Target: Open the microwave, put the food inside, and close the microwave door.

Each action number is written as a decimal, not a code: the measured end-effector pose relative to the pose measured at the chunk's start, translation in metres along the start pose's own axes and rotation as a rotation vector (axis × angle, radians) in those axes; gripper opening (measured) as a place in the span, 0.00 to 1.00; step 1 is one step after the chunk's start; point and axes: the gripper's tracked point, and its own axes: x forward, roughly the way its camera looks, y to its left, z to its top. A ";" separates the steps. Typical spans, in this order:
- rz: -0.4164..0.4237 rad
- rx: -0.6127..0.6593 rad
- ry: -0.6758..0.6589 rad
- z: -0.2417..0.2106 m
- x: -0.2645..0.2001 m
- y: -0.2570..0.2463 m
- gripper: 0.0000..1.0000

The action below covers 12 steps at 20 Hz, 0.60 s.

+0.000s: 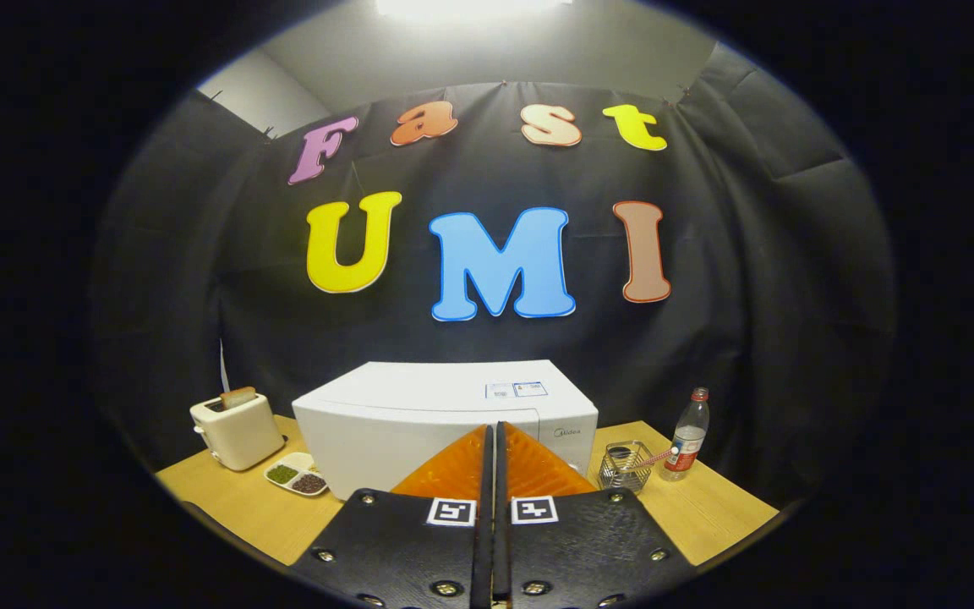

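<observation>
The microwave sits closed beyond my gripper — fingers pressed together, holding nothing — and I judge its door stiff, best taken at the edge.

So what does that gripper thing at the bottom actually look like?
The gripper has two wedge-shaped fingers tapering to points, pressed together with only a thin seam between. Each sits on a flat black plate fixed with shiny screws, and each plate carries a small square black-and-white marker.
</observation>
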 end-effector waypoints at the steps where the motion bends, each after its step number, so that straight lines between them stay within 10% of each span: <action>1: 0.012 0.005 -0.003 0.007 -0.014 0.000 0.01; 12: 0.090 -0.034 -0.090 0.002 -0.162 -0.008 0.01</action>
